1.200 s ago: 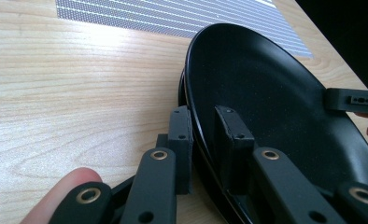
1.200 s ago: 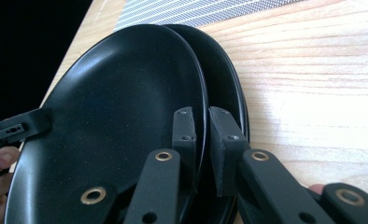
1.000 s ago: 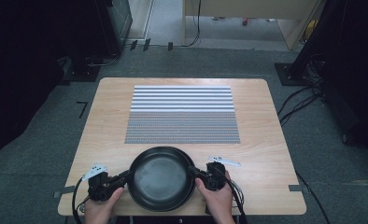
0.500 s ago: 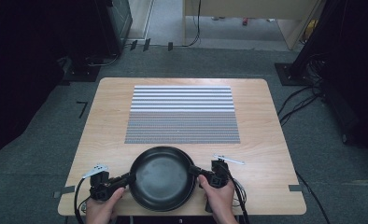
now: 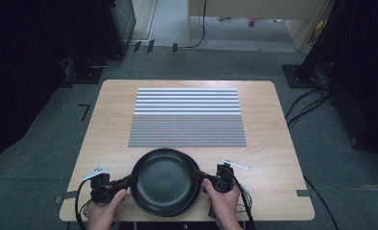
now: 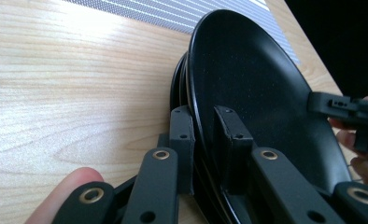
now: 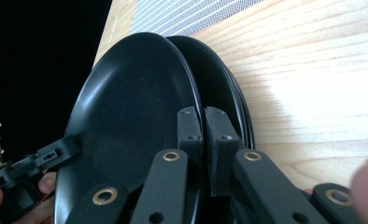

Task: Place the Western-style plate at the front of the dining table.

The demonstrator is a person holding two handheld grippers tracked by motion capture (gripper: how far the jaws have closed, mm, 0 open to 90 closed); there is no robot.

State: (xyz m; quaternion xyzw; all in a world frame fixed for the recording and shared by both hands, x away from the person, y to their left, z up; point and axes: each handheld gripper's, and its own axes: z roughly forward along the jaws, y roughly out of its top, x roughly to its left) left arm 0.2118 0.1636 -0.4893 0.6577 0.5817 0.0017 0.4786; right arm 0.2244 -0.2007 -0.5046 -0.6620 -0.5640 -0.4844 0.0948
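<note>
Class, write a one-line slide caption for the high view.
Both tongs grip the top black plate at opposite rims.

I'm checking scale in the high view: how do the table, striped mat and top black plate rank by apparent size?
1. table
2. striped mat
3. top black plate; it sits nearer the camera, so its gap to the mat is less certain.

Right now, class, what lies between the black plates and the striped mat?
In the high view, only bare wooden table separates the black plates from the striped mat.
</note>
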